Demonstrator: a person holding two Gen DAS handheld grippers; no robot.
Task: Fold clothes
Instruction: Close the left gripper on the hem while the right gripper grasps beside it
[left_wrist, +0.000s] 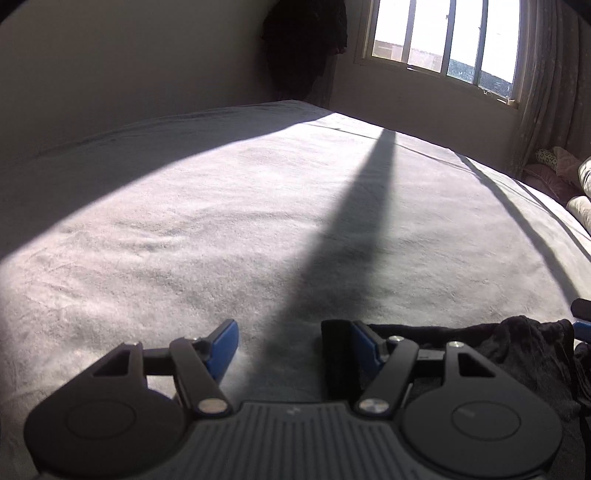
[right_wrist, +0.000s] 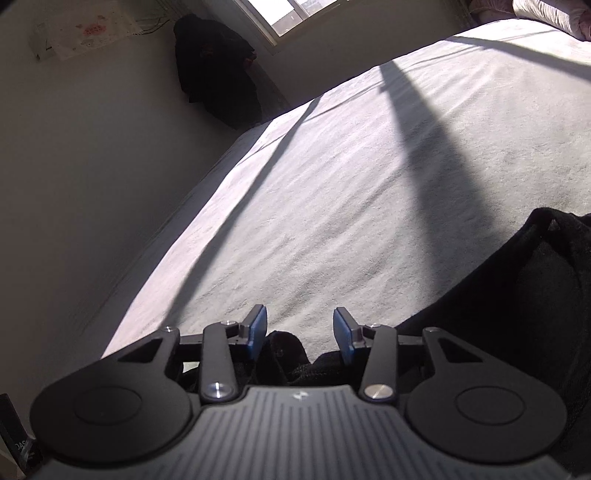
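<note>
A black garment (left_wrist: 524, 354) lies bunched on the bed at the lower right of the left wrist view, partly behind my right finger. My left gripper (left_wrist: 291, 343) is open with blue pads, low over the bed, and holds nothing. In the right wrist view the same black garment (right_wrist: 535, 288) fills the lower right, and a fold of it (right_wrist: 288, 354) sits just below the gap of my right gripper (right_wrist: 299, 326). That gripper is open; its pads are not closed on the cloth.
The bed (left_wrist: 221, 229) has a pale fuzzy cover with sunlit patches and long shadows. A window (left_wrist: 443, 37) is at the back. A dark coat (right_wrist: 218, 74) hangs in the corner. Pillows (left_wrist: 580, 195) lie at the far right.
</note>
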